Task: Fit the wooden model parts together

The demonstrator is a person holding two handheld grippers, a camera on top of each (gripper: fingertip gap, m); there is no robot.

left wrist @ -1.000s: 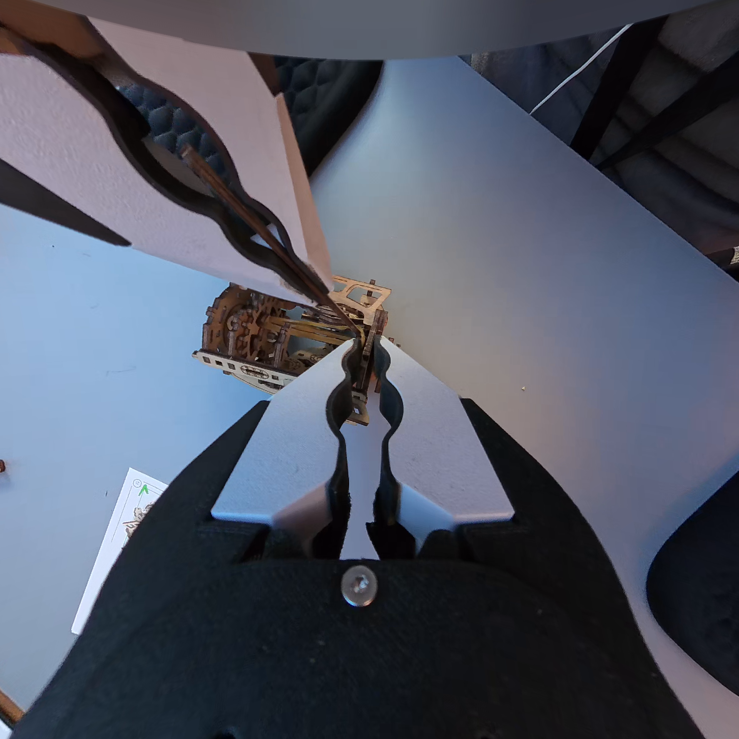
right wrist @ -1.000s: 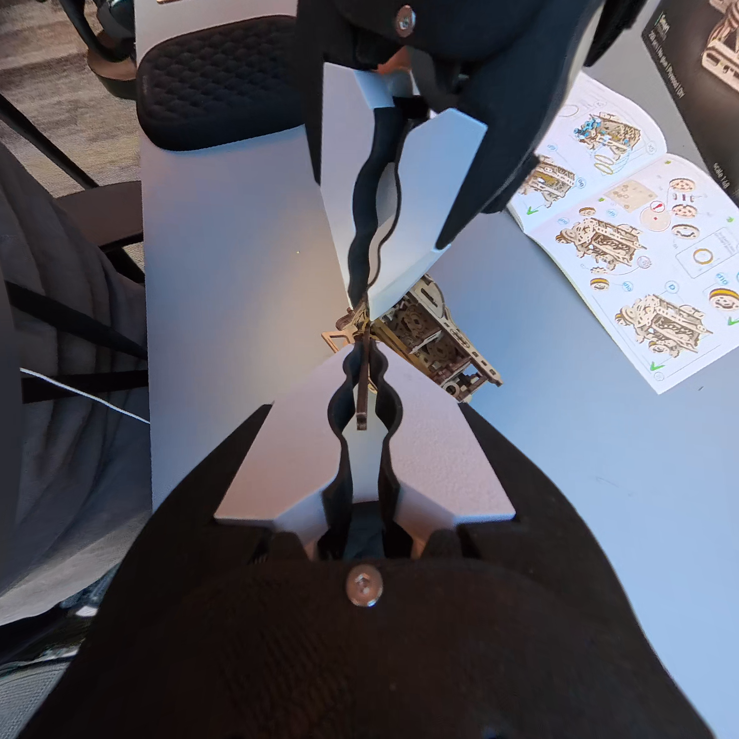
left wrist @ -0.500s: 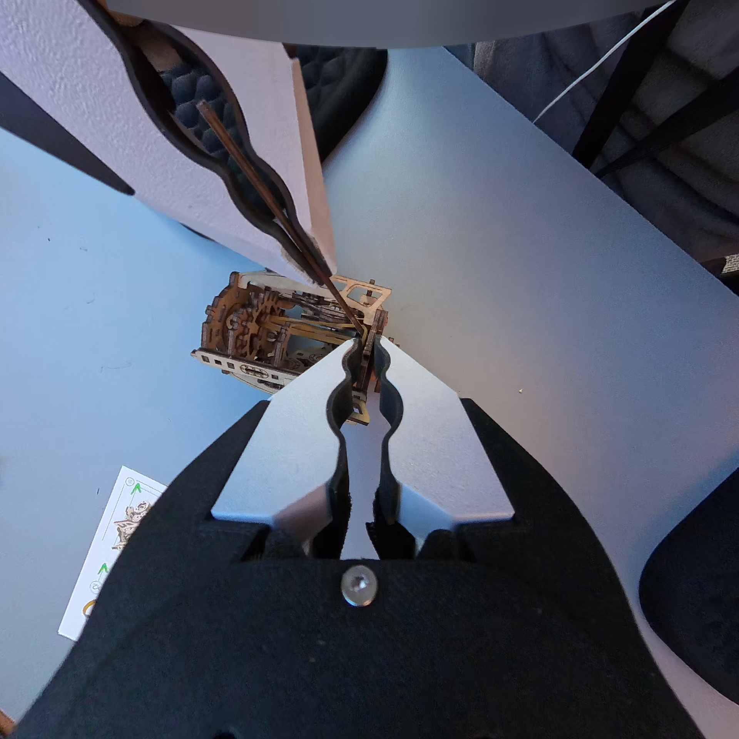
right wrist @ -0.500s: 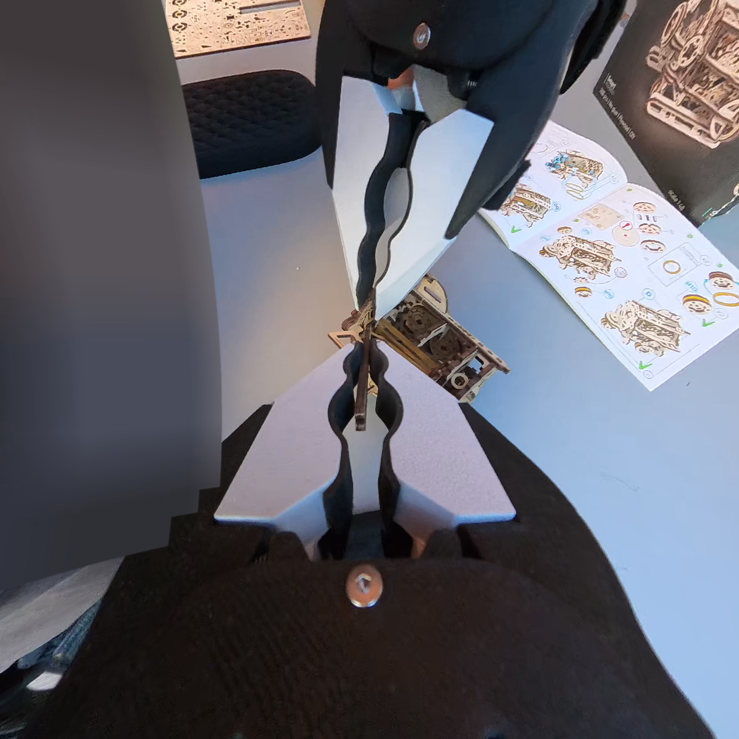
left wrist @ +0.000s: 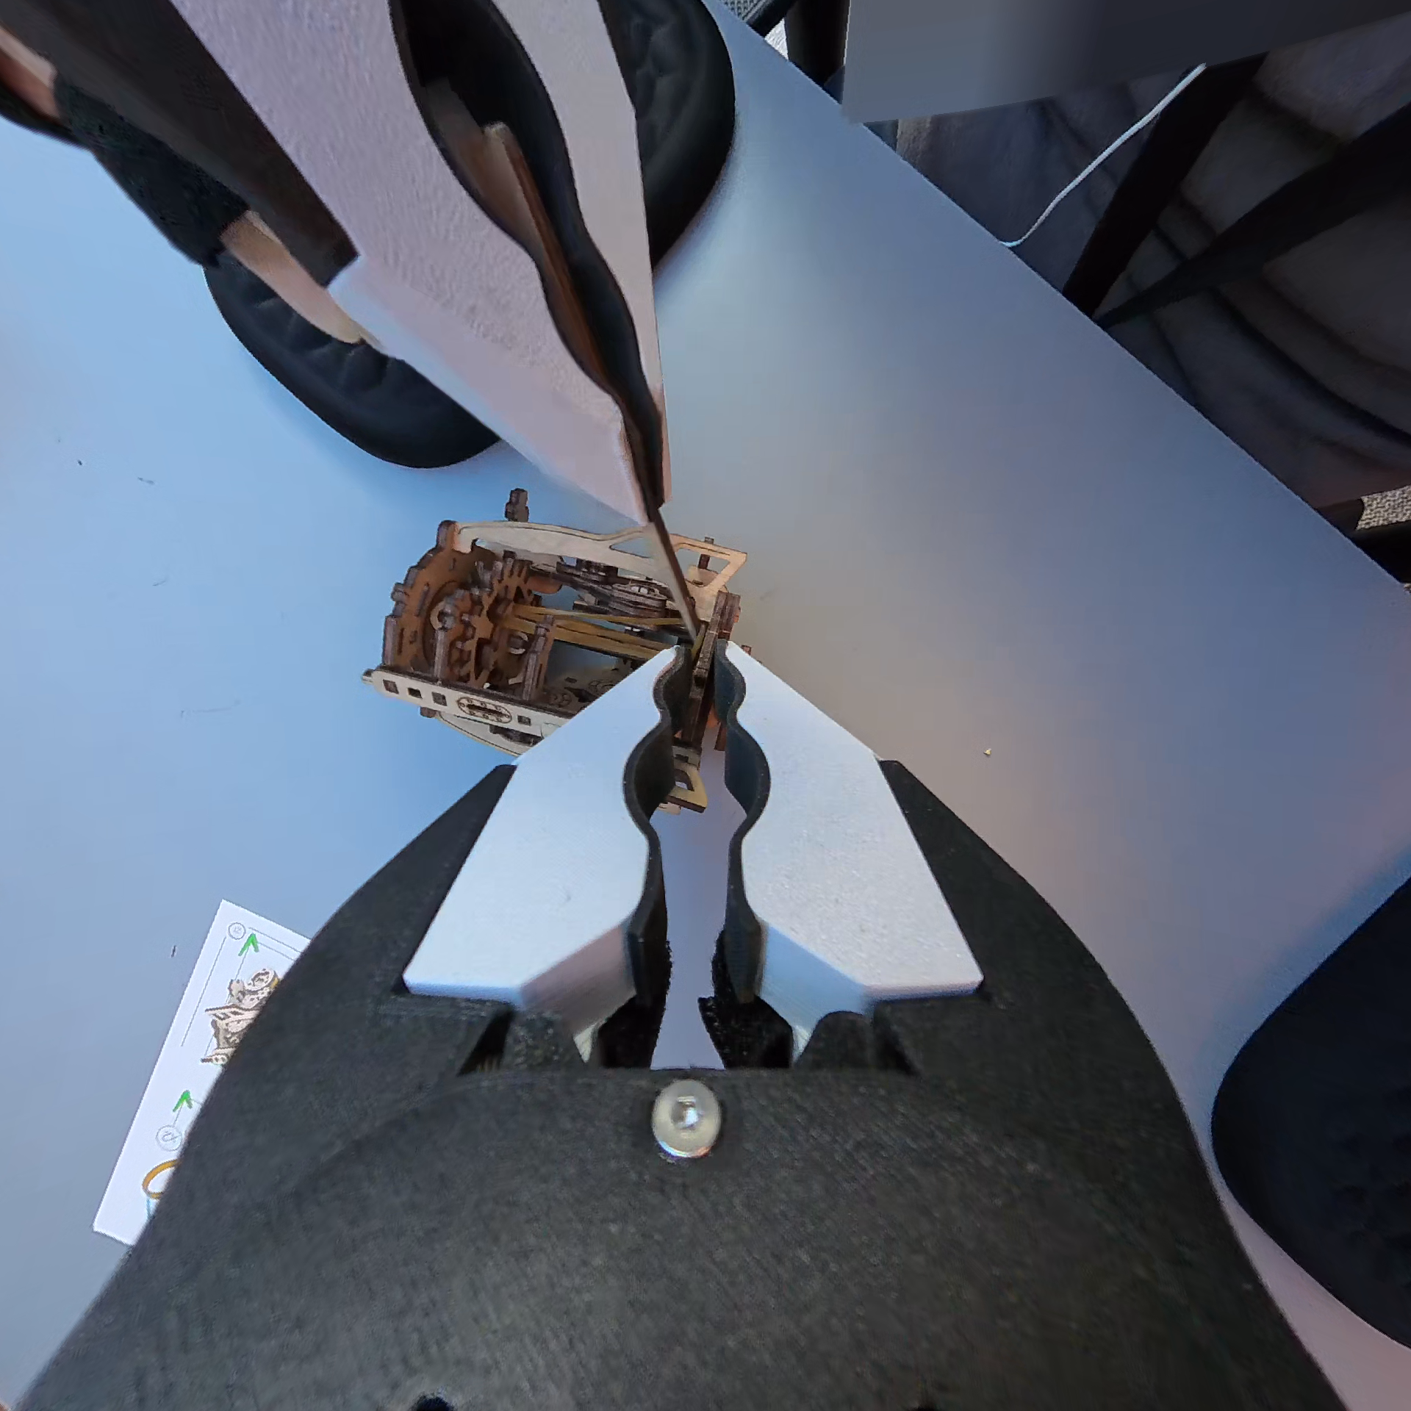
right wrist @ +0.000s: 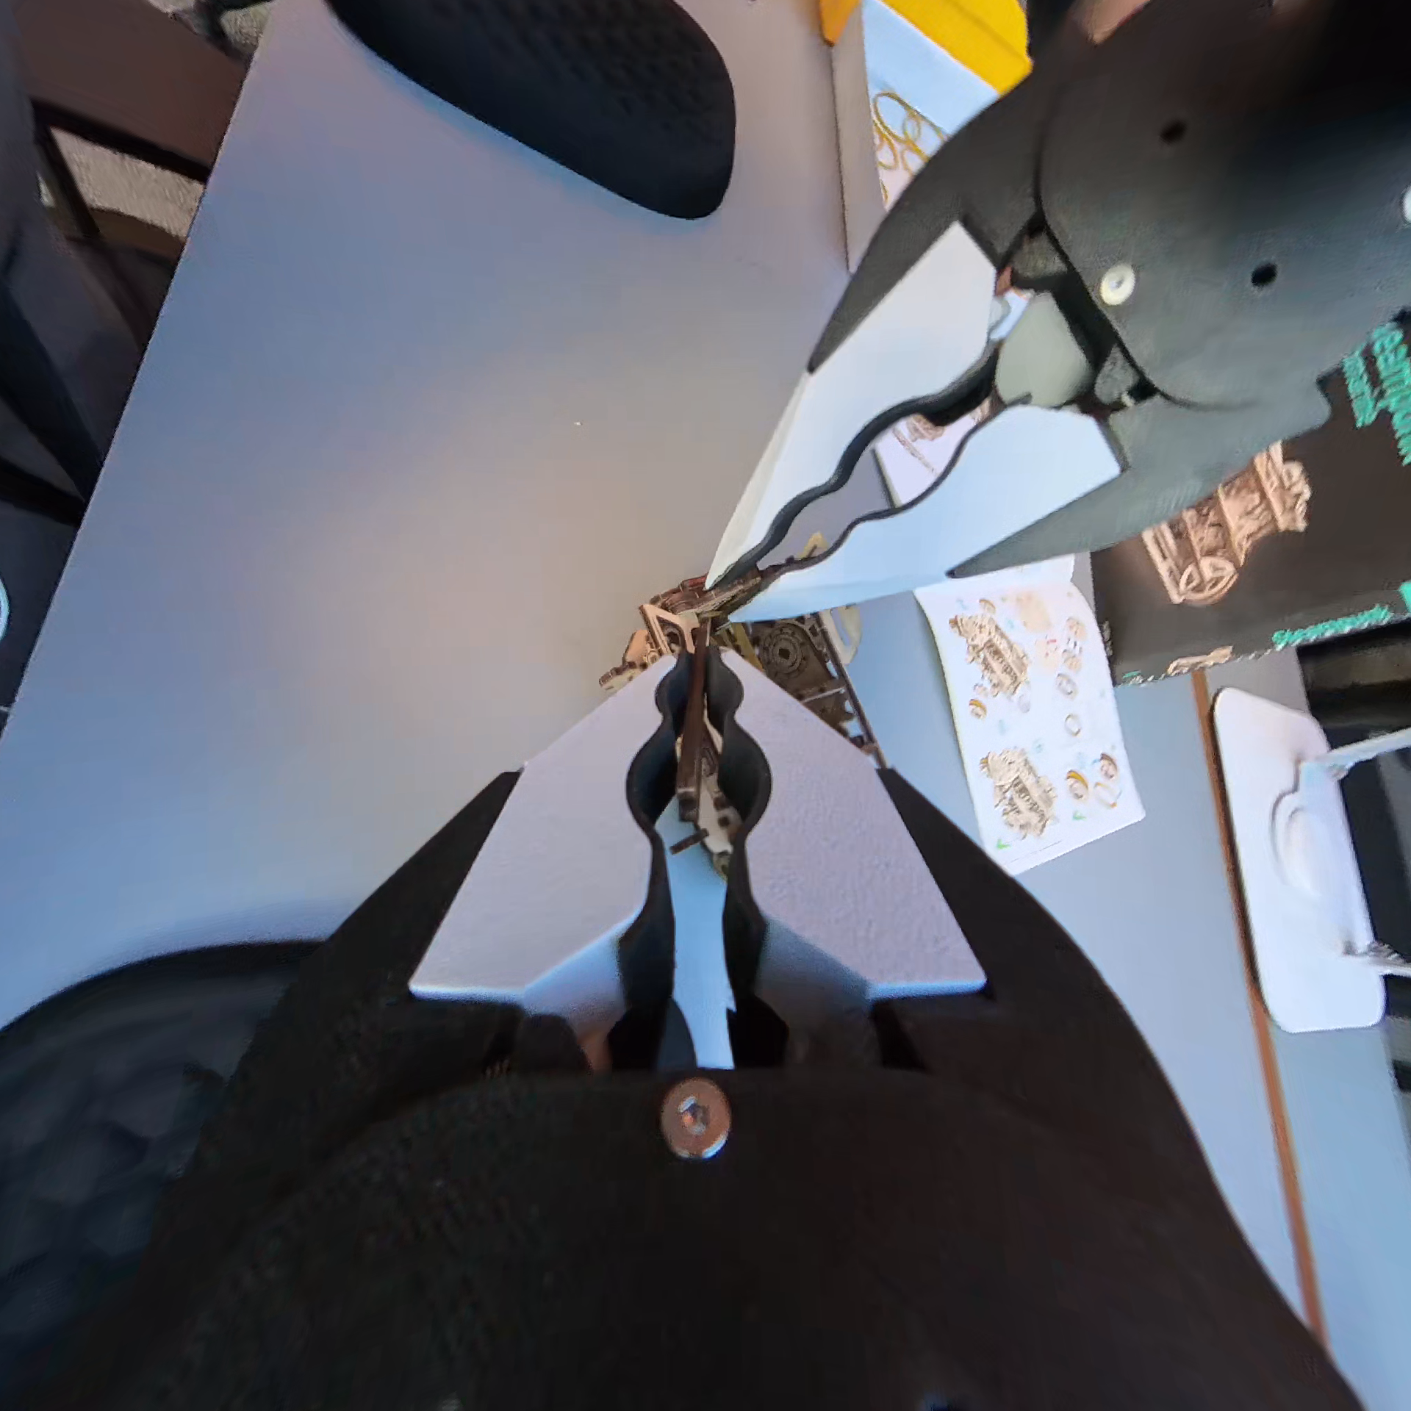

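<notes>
At the frame's centre the tan-and-brown laser-cut wooden gear model (left wrist: pixel 534 634) lies on the pale blue-grey matte table (left wrist: pixel 992 573), a black quilted oval cushion (right wrist: pixel 550 99) dimpled at upper centre, and a white instruction booklet (right wrist: pixel 1031 725) with tan drawings, green ticks at right.

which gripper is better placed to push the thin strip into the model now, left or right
Probably the right gripper: it already pinches the thin wooden strip, whose tip sits at the wooden model. The left gripper is shut on the model's end panel, steadying it.
</notes>
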